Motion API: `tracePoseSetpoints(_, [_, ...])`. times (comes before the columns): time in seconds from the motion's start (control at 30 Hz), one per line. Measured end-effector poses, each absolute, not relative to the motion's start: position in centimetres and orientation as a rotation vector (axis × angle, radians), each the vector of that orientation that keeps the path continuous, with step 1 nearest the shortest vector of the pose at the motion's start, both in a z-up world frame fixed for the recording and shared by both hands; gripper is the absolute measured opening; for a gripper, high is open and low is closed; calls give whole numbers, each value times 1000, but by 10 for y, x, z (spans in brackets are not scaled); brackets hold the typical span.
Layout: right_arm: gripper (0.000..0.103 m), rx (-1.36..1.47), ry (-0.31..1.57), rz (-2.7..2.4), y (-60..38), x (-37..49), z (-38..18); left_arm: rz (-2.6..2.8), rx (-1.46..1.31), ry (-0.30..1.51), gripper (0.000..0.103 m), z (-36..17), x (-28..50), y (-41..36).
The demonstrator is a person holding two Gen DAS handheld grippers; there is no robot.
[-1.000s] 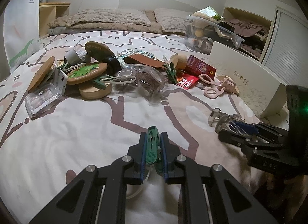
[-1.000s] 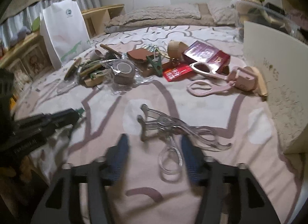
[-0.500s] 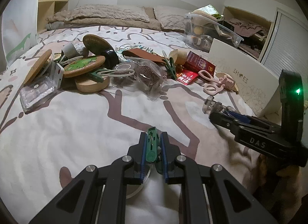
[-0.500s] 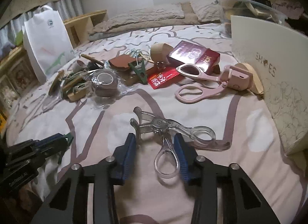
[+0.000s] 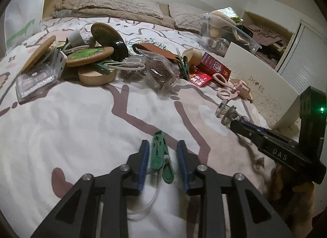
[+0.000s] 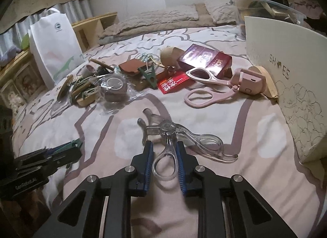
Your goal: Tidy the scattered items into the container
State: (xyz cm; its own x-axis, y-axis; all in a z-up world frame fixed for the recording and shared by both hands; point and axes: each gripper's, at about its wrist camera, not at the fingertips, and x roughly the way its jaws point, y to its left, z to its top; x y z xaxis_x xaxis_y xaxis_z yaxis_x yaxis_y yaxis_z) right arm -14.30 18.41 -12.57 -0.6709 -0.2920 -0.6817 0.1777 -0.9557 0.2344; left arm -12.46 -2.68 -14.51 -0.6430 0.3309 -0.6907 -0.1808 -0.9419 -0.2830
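Observation:
My left gripper is open, and a green clothespin with a clear loop lies on the bedspread between its fingers. My right gripper has its jaws close around one handle loop of a clear plastic eyelash curler lying on the bed; whether they press on it I cannot tell. The white shoe box stands at the right, and it also shows in the left wrist view. The scattered pile lies farther up the bed.
The pile holds cork coasters, a tape roll in plastic, a brown leather strap, another green clothespin, a red box and pink scissors. A clear bin stands behind the box. A white paper bag stands at the left.
My left gripper has opened and the green clothespin now lies loose on the bed. My right gripper has moved forward and narrowed around the curler's handle loop.

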Motion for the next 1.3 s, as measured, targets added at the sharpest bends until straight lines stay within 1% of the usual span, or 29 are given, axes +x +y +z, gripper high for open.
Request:
tracePoseSetpoints(0.03, [30, 1121, -219, -2635, 184, -141, -125, 2602, -1148, -263, 34, -145, -125, -26])
tracePoseSetpoints(0.07, [47, 1123, -223, -2622, 185, -138, -124, 2605, -1147, -253, 35, -145, -124, -24])
tracePoseSetpoints(0.1, [58, 1124, -222, -2609, 184, -134, -123, 2607, -1146, -247, 35, -146, -124, -24])
tracePoseSetpoints(0.13, [75, 1120, -210, -2604, 184, -130, -121, 2604, -1143, -248, 38, -146, -124, -23])
tracePoseSetpoints(0.17, [77, 1109, -185, -2606, 183, -124, -117, 2598, -1138, -253, 42, -146, -123, -23])
tracePoseSetpoints(0.37, [77, 1049, -66, -2655, 193, -118, -99, 2598, -1124, -228, 50, -149, -122, -17])
tracePoseSetpoints(0.5, [77, 1107, 57, -2671, 199, -139, -104, 2613, -1109, -212, 50, -150, -121, -15])
tracePoseSetpoints(0.67, [77, 1195, 88, -2576, 198, -157, -120, 2648, -1081, -124, 50, -149, -117, -7])
tracePoseSetpoints(0.8, [79, 1203, 159, -2559, 189, -163, -127, 2660, -1069, -77, 49, -149, -116, -4])
tracePoseSetpoints(0.87, [85, 1201, 177, -2561, 187, -165, -126, 2669, -1069, -73, 39, -148, -117, -5])
tracePoseSetpoints(0.9, [85, 1202, 186, -2562, 186, -166, -127, 2671, -1070, -79, 37, -148, -117, -6])
tracePoseSetpoints(1.03, [85, 1200, 191, -2550, 188, -171, -128, 2675, -1072, -125, 21, -148, -119, -15])
tracePoseSetpoints(1.13, [84, 1182, 179, -2538, 189, -170, -128, 2662, -1071, -147, 18, -147, -120, -18])
tracePoseSetpoints(1.17, [76, 1174, 178, -2535, 189, -169, -128, 2661, -1069, -146, 17, -146, -120, -17])
tracePoseSetpoints(1.2, [71, 1163, 178, -2531, 189, -167, -127, 2660, -1067, -144, 16, -146, -119, -17])
tracePoseSetpoints(1.3, [71, 1143, 194, -2541, 186, -164, -127, 2658, -1060, -142, 14, -145, -118, -17])
